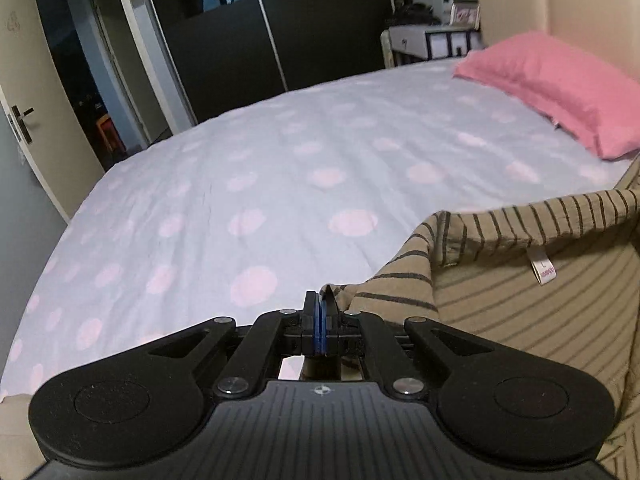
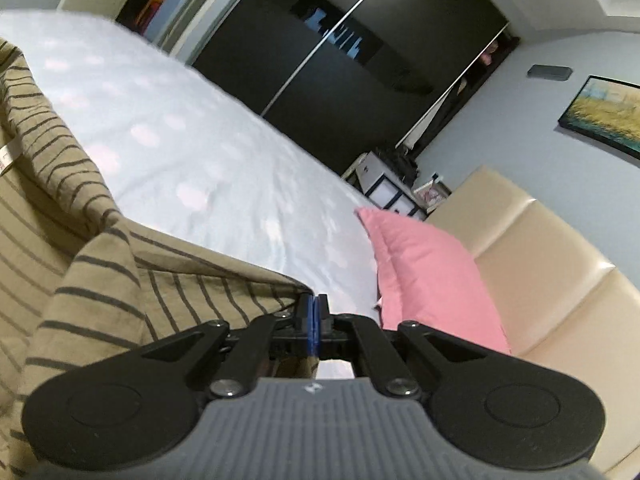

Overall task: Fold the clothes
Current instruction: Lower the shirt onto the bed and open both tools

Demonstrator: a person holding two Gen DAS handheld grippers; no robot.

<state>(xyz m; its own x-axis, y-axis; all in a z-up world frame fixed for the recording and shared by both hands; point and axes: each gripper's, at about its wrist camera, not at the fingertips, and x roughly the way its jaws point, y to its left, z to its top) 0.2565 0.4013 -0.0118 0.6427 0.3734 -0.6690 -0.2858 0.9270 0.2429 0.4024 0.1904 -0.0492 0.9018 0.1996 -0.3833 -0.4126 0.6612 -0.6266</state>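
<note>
My left gripper (image 1: 321, 300) & right gripper (image 2: 313, 305) each clamped tight on a shoulder of the striped shirt (image 1: 520, 280); it's stretched between them, collar up, over the bed (image 1: 280, 160).

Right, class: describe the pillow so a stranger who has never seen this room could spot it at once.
Start with the wide bed, covered by a pale sheet with pink dots. Follow it to the cream padded headboard. The pillow lies there on the sheet, the only plain, solid pink thing, unlike the tan striped shirt nearby.
</note>
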